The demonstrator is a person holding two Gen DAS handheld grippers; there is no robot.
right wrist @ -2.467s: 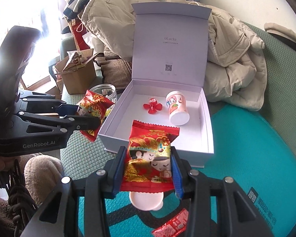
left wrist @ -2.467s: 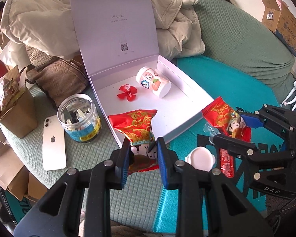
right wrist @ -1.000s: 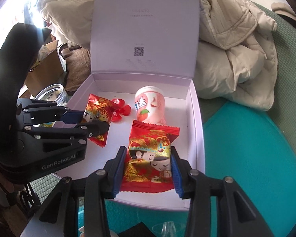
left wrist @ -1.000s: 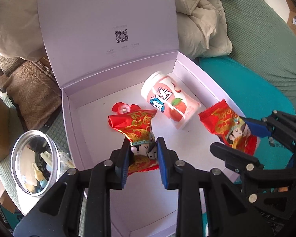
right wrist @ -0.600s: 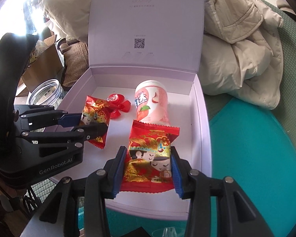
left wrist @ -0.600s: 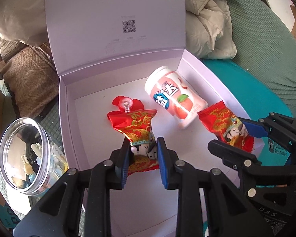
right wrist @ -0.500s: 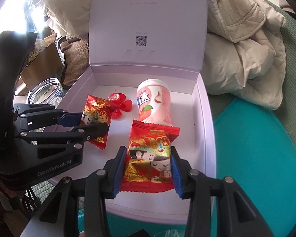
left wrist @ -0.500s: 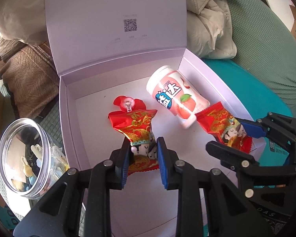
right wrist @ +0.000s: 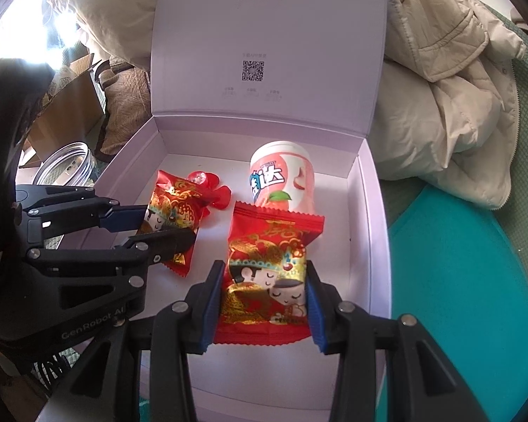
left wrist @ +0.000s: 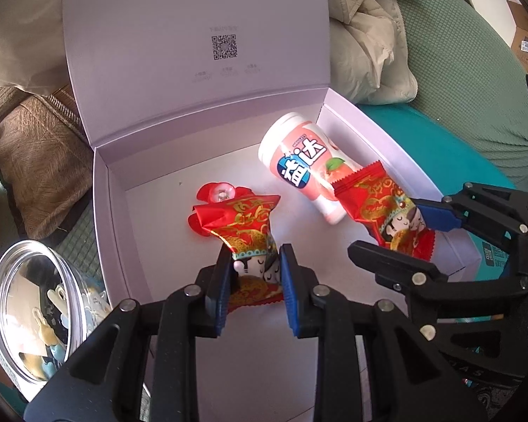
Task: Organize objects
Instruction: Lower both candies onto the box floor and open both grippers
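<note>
Green quilted sofa cushions (left wrist: pixel 475 81) and a cream padded jacket (right wrist: pixel 450 88) lie behind the open pale lilac cardboard box (right wrist: pixel 369 218), which is where your work is.

Your left gripper (left wrist: pixel 253 274) is closed narrowly on a red and gold foil snack packet (left wrist: pixel 244 225), held over the box floor. Your right gripper (right wrist: pixel 264 292) is closed more widely on a second red foil snack packet with cartoon faces (right wrist: pixel 271 263), also above the floor, at 6 o'clock from the pink and white cylindrical gum bottle (right wrist: pixel 281 179) that lies on its side.

The danger, I think, is crowding. If you lower the left packet straight, it may land on the red flower-shaped plastic clip (left wrist: pixel 218 193) at its 12 o'clock. The right packet's top edge is very near the bottle and could push it so that it rolls. Also, the two grippers are close and may knock each other when you release.

Compared with the earliest pictures, both packets were then outside the box, before its front wall; now both hang over the inside.
</note>
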